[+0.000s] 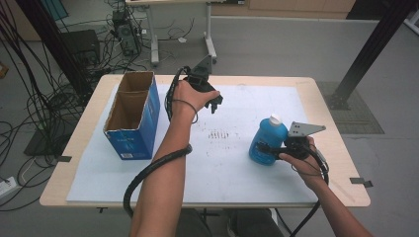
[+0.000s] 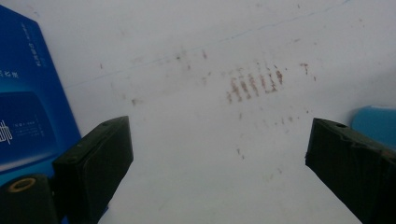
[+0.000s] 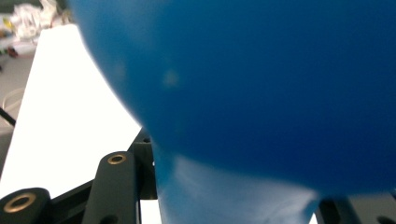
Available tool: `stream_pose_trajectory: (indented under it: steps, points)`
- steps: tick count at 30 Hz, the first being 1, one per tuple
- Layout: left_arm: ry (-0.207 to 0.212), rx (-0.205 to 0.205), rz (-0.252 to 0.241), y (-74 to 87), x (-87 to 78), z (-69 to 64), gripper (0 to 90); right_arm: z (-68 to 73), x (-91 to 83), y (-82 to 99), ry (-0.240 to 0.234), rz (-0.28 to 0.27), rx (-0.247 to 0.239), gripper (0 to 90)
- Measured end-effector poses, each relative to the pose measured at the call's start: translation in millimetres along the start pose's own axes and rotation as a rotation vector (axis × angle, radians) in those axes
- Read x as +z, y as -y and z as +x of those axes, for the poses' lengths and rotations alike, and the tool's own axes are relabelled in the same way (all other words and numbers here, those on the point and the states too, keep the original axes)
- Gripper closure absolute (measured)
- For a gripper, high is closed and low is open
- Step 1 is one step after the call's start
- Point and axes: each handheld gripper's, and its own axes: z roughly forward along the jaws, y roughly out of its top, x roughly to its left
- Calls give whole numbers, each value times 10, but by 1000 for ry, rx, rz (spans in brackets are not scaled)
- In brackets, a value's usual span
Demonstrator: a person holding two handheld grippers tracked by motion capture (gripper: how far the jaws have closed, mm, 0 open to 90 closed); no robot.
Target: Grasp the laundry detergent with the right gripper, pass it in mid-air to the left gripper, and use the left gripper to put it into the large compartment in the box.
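A blue bottle (image 1: 267, 138) with a white cap stands on the white mat (image 1: 232, 163) at the right. My right gripper (image 1: 271, 149) is shut on its lower body from the right side. Up close in the right gripper view the blue bottle (image 3: 261, 79) sits between the jaws. My left gripper (image 1: 213, 102) hovers over the mat's far middle, pointing down, open with nothing between its fingers. In the left gripper view the left gripper (image 2: 219, 154) has its wide-apart jaws framing bare mat with brown smudges (image 2: 254, 84).
An open blue cardboard box (image 1: 132, 114) with two compartments stands at the mat's left; its side (image 2: 28, 102) appears at the left of the left gripper view. Cables and a black frame post (image 1: 375, 47) surround the table (image 1: 341, 148). Bare mat lies between box and bottle.
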Motion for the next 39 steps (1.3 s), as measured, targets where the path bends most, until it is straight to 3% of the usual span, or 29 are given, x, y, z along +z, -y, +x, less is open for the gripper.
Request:
stream_pose_trajectory:
  steps: [1,8,16,21,30,31,33,35,36,39]
  points:
    - [0,28,-1,20,-52,-10,77,-3,-9,-29,3,4,2,456]
    - [8,98,-9,78,-244,-25,76,-5,-35,-251,21,31,-9,457]
    - [23,218,-13,130,-596,-42,80,-30,-7,-575,16,57,13,458]
    - [5,277,-2,132,-726,-53,80,-69,3,-727,8,69,23,458]
    - [3,386,21,6,-957,6,81,-211,99,-1055,-6,88,45,458]
    - [10,424,19,-26,-1034,27,86,-243,143,-1125,-14,95,48,458]
    - [11,436,22,-33,-1050,33,92,-265,174,-1184,-21,102,50,458]
    - [13,493,23,-71,-1156,59,92,-303,232,-1280,-36,100,47,458]
    - [13,493,23,-71,-1156,59,93,-303,232,-1280,-36,100,47,458]
    - [25,554,7,-97,-1292,88,92,-337,347,-1426,-69,101,39,458]
